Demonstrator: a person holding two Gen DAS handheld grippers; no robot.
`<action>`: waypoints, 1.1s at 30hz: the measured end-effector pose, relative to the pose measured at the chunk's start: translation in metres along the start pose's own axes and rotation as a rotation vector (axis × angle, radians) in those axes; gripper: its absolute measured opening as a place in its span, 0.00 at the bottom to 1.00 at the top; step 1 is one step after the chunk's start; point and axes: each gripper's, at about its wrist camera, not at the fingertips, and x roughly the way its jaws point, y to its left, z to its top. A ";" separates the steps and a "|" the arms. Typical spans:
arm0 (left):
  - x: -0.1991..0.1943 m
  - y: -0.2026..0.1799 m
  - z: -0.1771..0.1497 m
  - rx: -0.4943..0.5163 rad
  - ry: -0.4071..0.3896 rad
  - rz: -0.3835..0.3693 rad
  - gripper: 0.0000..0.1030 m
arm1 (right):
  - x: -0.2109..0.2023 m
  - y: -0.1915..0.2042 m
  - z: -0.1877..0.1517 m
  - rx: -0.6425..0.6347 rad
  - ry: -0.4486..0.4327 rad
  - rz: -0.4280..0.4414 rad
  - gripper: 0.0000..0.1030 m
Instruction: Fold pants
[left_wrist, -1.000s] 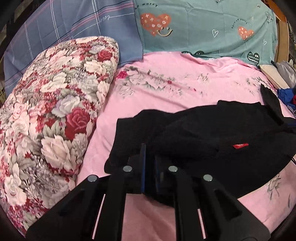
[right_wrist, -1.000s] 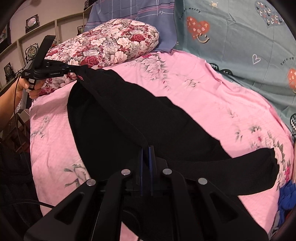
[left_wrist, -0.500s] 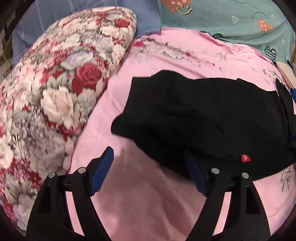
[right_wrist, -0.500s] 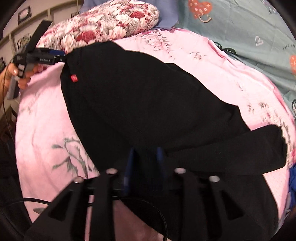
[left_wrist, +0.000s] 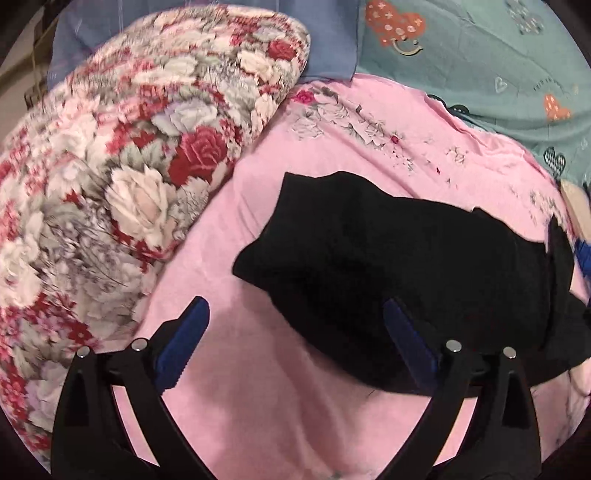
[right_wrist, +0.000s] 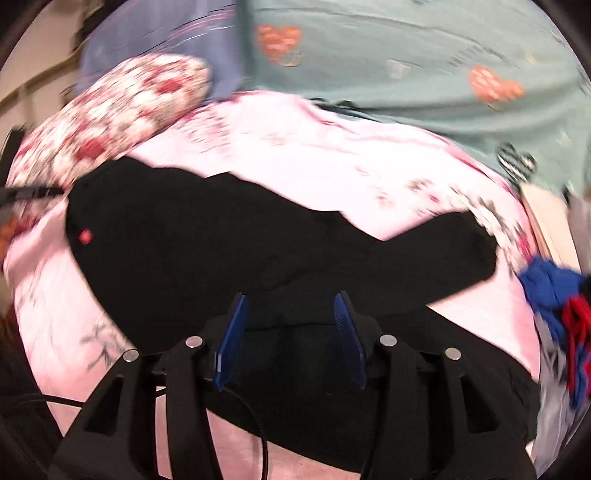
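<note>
Pants (left_wrist: 388, 258), black, lie spread on the pink floral bed sheet (left_wrist: 295, 424), folded over on themselves into a broad dark mass. In the right wrist view one leg end (right_wrist: 454, 247) reaches toward the right edge of the bed, and a small red tag (right_wrist: 85, 235) shows near the pants' left end.

Left hand-held gripper (left_wrist: 295, 332): jaws spread wide and opening. Its left blue pad (left_wrist: 181, 343) stands over bare sheet; its right blue pad (left_wrist: 410, 343) stands in front of the pants' near edge. Neither pad presses on the fabric, and the space between them shows mostly pink sheet with the pants' near corner at its right side.

Right hand-held gripper (right_wrist: 291, 332): jaws about half apart and opening. Black fabric lies between and below the two blue pads (right_wrist: 231, 339); the pads are clear of it and grip nothing. This view is blurred.

Surroundings: a red-and-white floral pillow (left_wrist: 122, 177) lies at the left of the bed, near the pants but apart from them. A teal cover with orange hearts (left_wrist: 480, 55) and a blue-grey plaid cover (right_wrist: 177, 40) stand behind the bed. A heap of blue and red cloth (right_wrist: 561, 295) sits at the bed's right edge, just beside the leg end.
</note>
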 end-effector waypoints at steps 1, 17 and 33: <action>0.005 0.002 0.002 -0.038 0.022 -0.015 0.94 | 0.000 -0.002 0.002 0.017 0.002 -0.008 0.49; 0.034 -0.010 0.021 -0.165 0.177 -0.146 0.23 | 0.004 0.001 0.003 0.015 -0.055 -0.052 0.59; 0.044 0.003 0.009 -0.324 0.262 -0.224 0.52 | -0.007 -0.004 0.005 0.056 -0.130 -0.036 0.59</action>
